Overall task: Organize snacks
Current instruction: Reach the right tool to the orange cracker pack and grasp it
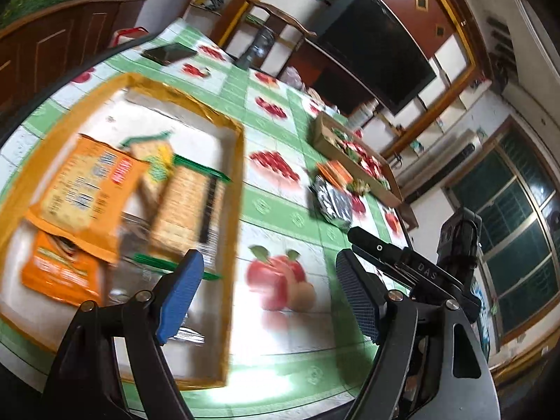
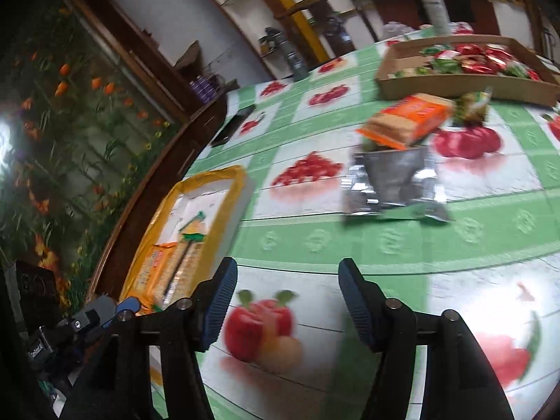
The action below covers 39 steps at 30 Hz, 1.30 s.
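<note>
Both grippers' jaws wide apart, left gripper (image 1: 269,287) over yellow-rimmed tray (image 1: 238,189) edge

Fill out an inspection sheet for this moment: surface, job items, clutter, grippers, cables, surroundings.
Surface: table under a green checked fruit-print cloth.
Job's things: yellow-rimmed tray holding orange cracker packs and a green-ended cracker pack; cardboard tray of red and green wrapped snacks; loose on the cloth, an orange cracker pack lying on silver foil packets.
Clutter: dark phone-like slab; spray bottle.
Grippers: left gripper open, empty; right gripper open, empty.
Cables: nothing seen.
Surroundings: black TV, wooden chair, floral mural, windows.
</note>
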Available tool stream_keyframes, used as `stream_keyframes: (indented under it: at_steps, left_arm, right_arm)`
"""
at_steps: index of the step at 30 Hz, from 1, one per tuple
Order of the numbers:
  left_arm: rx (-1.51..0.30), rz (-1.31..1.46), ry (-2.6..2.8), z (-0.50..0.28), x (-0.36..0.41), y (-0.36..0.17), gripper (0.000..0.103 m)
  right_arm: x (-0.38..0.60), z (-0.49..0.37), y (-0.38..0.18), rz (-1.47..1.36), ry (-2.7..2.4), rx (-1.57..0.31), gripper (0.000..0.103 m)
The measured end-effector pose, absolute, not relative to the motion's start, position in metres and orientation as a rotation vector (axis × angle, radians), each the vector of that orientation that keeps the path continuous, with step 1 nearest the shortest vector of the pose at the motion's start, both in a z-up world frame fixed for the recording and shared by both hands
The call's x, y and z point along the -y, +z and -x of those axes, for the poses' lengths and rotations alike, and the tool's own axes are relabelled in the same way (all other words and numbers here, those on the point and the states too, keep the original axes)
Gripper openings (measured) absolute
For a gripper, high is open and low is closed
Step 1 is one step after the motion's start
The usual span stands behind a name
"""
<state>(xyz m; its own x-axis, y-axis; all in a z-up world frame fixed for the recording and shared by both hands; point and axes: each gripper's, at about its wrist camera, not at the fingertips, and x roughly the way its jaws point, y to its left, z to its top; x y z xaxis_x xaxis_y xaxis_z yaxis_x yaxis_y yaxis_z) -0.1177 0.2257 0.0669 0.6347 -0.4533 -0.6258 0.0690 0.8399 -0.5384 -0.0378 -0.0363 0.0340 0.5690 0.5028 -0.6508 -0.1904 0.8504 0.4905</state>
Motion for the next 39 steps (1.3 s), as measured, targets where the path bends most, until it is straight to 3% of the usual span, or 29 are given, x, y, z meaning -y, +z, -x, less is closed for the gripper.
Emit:
stream_keyframes:
  at_steps: [14,29,39]
  left_arm:
    - [-0.954,0.292,-0.462,0.111,-0.128,0.062,0.078]
    - [-0.975,0.325,-0.477,0.112,-0.132,0.053,0.078]
    - [-0.999,0.332,-0.485,0.111,-0.130,0.047,0.078]
  right_arm:
    - [0.130,0.038,0.021,-0.479,0.276,-0.887,0.064]
    - [0.165,-0.003,0.045,-0.492,0.176,-0.833,0.064]
    - [0.115,-0.057,0.035,-0.391,0.218,-0.863,0.064]
